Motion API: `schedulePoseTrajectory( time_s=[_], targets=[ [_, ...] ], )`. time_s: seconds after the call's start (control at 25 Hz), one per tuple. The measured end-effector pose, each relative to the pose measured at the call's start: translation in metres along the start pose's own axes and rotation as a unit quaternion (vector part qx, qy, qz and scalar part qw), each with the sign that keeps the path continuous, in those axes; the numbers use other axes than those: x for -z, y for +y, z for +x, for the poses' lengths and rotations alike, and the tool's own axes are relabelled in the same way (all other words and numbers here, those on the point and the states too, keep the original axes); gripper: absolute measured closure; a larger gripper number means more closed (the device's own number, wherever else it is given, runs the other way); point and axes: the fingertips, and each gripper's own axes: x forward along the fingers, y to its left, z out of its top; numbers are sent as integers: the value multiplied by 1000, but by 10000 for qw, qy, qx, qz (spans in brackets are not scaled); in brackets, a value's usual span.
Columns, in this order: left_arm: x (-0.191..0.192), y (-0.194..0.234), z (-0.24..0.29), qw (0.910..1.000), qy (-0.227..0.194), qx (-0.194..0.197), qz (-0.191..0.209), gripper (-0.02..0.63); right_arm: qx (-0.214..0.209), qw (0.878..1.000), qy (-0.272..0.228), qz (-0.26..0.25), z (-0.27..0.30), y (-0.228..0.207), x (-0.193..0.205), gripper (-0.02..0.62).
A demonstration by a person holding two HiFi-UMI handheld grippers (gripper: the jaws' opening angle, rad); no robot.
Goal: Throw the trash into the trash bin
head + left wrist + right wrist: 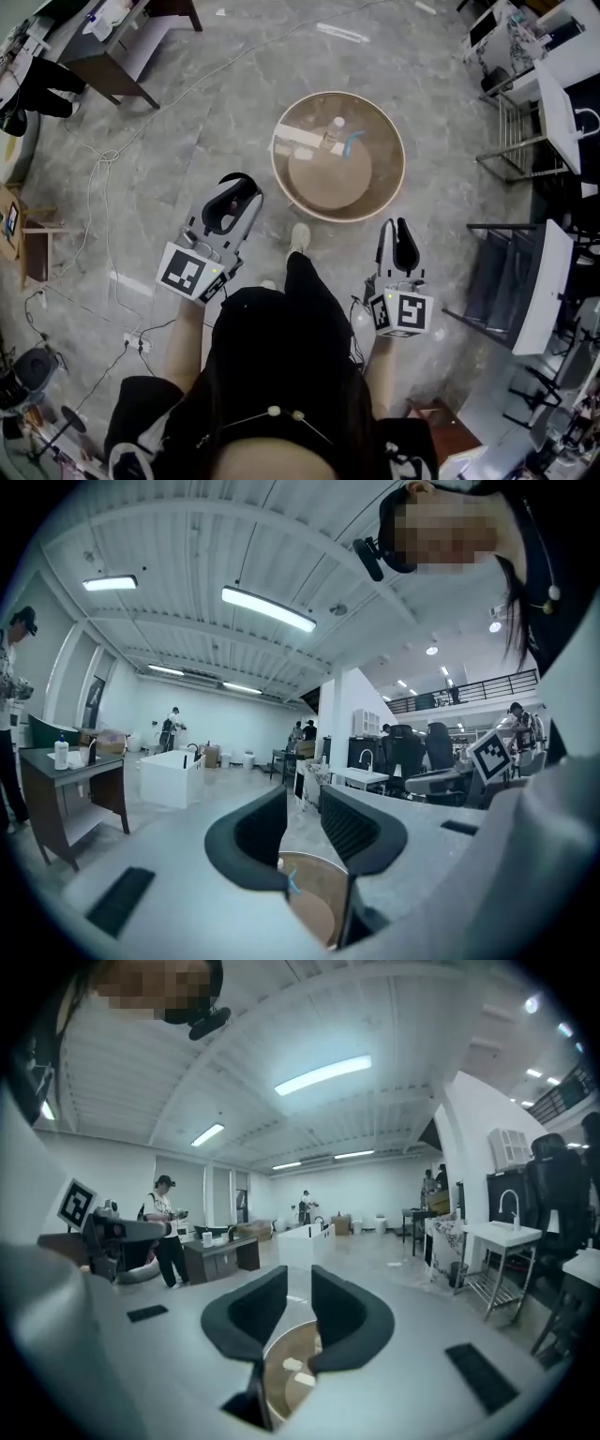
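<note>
I see a grey marbled floor [187, 103] with a loose cable [110, 155]. Trash [335, 133] lies inside the round trash bin [392, 183]. Left claw [234, 194] and right claw [397, 234] are both apart and empty.

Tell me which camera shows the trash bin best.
The head view. It looks down on the whole round trash bin, rim and all, with a bottle and paper scraps inside. The left gripper view and the right gripper view each catch only a brown sliver of it low between the jaws.
</note>
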Motion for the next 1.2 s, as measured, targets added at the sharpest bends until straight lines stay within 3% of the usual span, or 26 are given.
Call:
schedulePoseTrajectory(
  time_s=[0.32,0.6,0.8,0.96,1.2],
  targets=[
    [10,29,71,9990,271,-305,-196,505,-871,9912,988,-156,103,-27,37,408],
    [23,52,93,9968,527,-444,-417,480,-1678,9607,2050,-825,191,-28,92,356],
    [42,72,100,9938,701,-519,-686,480,-1849,9396,2580,-1276,245,-33,136,351],
    [61,83,109,9914,932,-468,-787,480,-1949,9116,3130,-1819,287,-43,179,333],
    [88,101,104,9850,1085,-490,-1252,476,-2378,8469,3864,-2773,329,-50,237,321]
  ],
)
